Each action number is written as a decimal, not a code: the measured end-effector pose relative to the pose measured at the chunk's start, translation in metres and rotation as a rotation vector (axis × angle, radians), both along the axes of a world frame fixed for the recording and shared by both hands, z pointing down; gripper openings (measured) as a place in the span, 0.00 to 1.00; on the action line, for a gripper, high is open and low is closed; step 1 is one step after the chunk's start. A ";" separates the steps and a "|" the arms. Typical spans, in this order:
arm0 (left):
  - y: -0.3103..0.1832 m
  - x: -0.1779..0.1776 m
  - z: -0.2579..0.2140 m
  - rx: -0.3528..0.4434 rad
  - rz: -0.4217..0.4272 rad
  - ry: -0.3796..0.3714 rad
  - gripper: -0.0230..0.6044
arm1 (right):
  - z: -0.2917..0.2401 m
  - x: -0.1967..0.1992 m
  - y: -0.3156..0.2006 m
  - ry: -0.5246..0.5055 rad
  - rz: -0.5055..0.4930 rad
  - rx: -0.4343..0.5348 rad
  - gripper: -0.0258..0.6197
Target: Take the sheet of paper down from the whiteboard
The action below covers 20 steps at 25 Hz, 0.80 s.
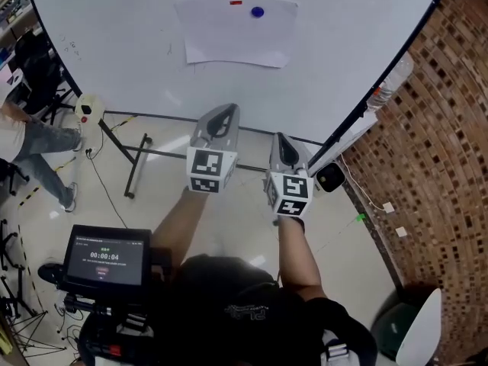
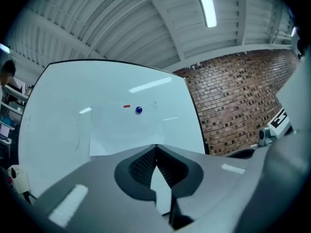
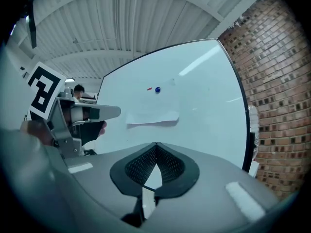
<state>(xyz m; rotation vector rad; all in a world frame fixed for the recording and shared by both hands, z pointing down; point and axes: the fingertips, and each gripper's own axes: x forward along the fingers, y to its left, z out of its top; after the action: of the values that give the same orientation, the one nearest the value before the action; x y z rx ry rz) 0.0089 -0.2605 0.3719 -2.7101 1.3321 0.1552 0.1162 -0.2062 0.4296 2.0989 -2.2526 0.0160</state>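
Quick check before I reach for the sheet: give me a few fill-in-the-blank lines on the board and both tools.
The sheet of paper hangs on the whiteboard under a round ____ magnet. The left tool and the right tool each have jaws ____, nothing between them. The wall right of the whiteboard is ____.
Missing words: blue; shut; brick.

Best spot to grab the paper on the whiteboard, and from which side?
Probably the bottom edge of the sheet of paper, coming from below. A blue magnet pins it to the whiteboard near the top, while the bottom edge hangs free and seems to curl slightly off the board.
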 end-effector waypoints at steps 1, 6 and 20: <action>-0.008 0.002 -0.004 0.007 0.008 0.000 0.04 | -0.001 0.001 -0.008 0.003 0.007 -0.002 0.06; -0.039 0.007 -0.030 0.078 0.052 -0.043 0.04 | -0.006 -0.001 -0.041 0.003 0.034 0.004 0.06; -0.111 0.042 -0.091 0.218 0.033 -0.155 0.04 | -0.009 0.024 -0.105 -0.108 -0.041 0.030 0.06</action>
<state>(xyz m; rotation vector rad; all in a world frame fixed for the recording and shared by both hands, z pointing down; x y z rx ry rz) 0.0514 -0.3719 0.2811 -2.5071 1.1555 0.0856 0.1405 -0.3115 0.4204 2.1149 -2.3709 0.0967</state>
